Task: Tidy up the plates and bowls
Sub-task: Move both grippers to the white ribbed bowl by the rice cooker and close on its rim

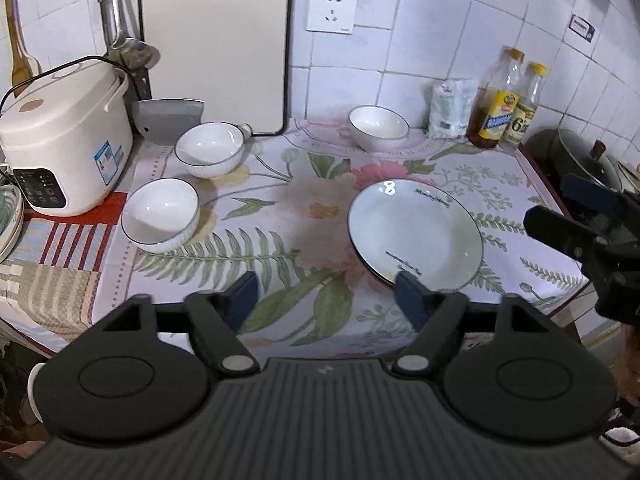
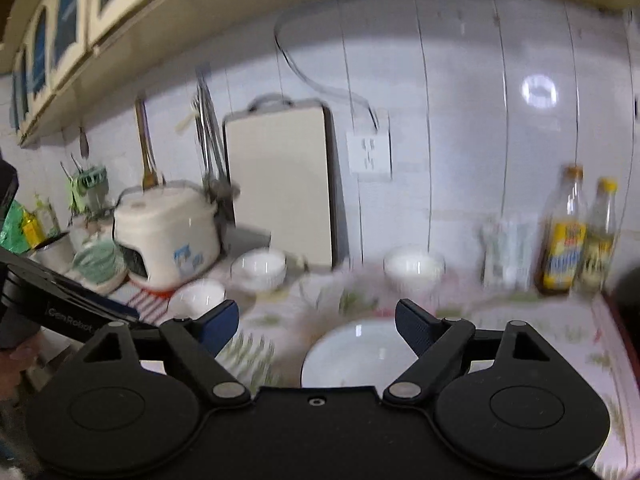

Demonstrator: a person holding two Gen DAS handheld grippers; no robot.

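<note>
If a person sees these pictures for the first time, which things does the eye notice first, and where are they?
First the large white plate on the flowered cloth, near the front right. Then three white bowls: two at the left beside the rice cooker, one at the back by the tiled wall. Both grippers, left and right, are open and empty.

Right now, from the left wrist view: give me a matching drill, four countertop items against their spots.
Items:
1. white rice cooker
2. large white dark-rimmed plate
3. two yellow-capped bottles
4. white cutting board

Places:
A. leaning upright on the tiled wall
B. far left of the counter
C. back right by the wall
D. flat on the floral cloth, centre right

Pairs: 1-B, 2-D, 3-C, 4-A
</note>
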